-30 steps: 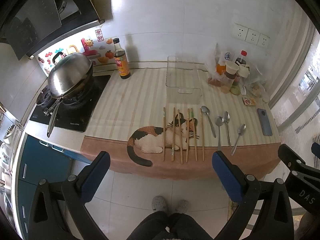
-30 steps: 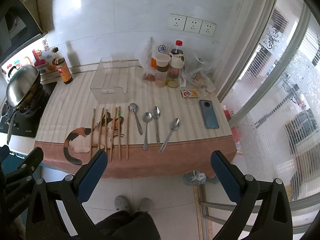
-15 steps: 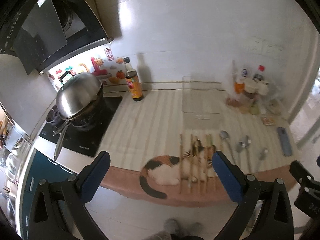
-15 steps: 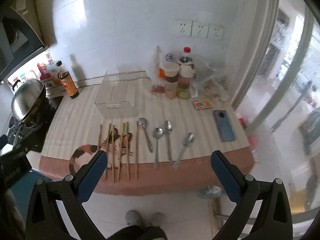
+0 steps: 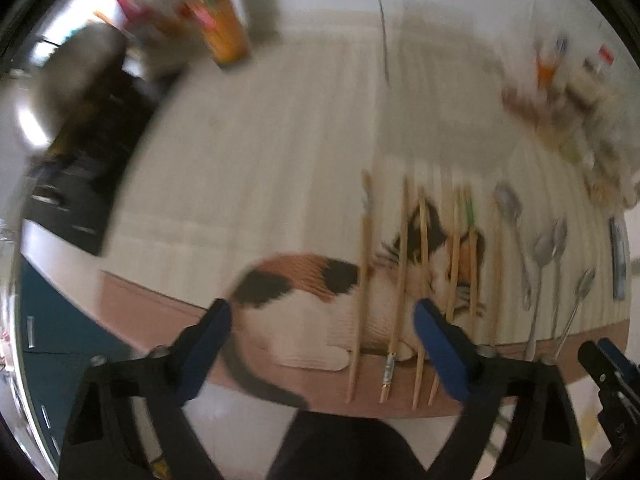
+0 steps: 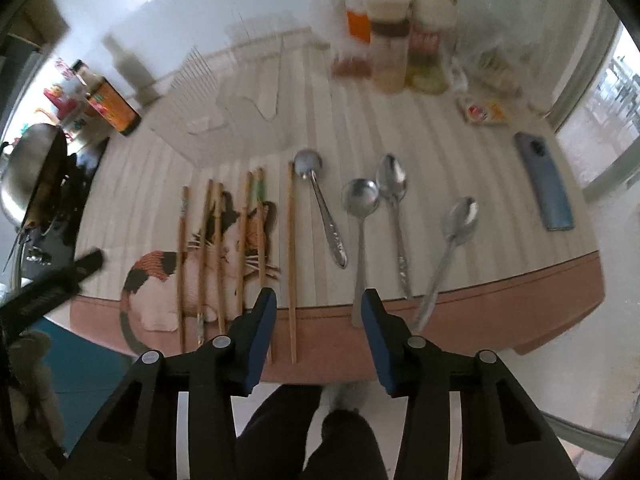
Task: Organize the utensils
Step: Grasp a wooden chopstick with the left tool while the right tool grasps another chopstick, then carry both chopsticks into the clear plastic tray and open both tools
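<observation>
Several wooden chopsticks [image 6: 240, 240] lie side by side on a cat-print mat [image 6: 160, 272] at the counter's front, and one chopstick [image 6: 292, 256] lies a little apart to their right. Several metal spoons [image 6: 360, 208] lie to the right of them. A clear plastic tray [image 6: 236, 108] stands behind. My right gripper [image 6: 318, 308] is open and empty, over the front edge between the lone chopstick and the spoons. My left gripper [image 5: 322, 320] is open and empty above the near ends of the chopsticks [image 5: 400, 272]. The left wrist view is blurred.
A sauce bottle [image 6: 108, 104] and a wok [image 6: 32, 176] on a stove stand at the left. Jars and bottles [image 6: 392, 40] stand at the back right. A blue phone [image 6: 544, 184] lies at the right. The spoons also show in the left wrist view [image 5: 544, 256].
Both grippers have moved down and in toward the counter's front edge. The right gripper's jaws have narrowed. The left view has turned blurred with fast motion.
</observation>
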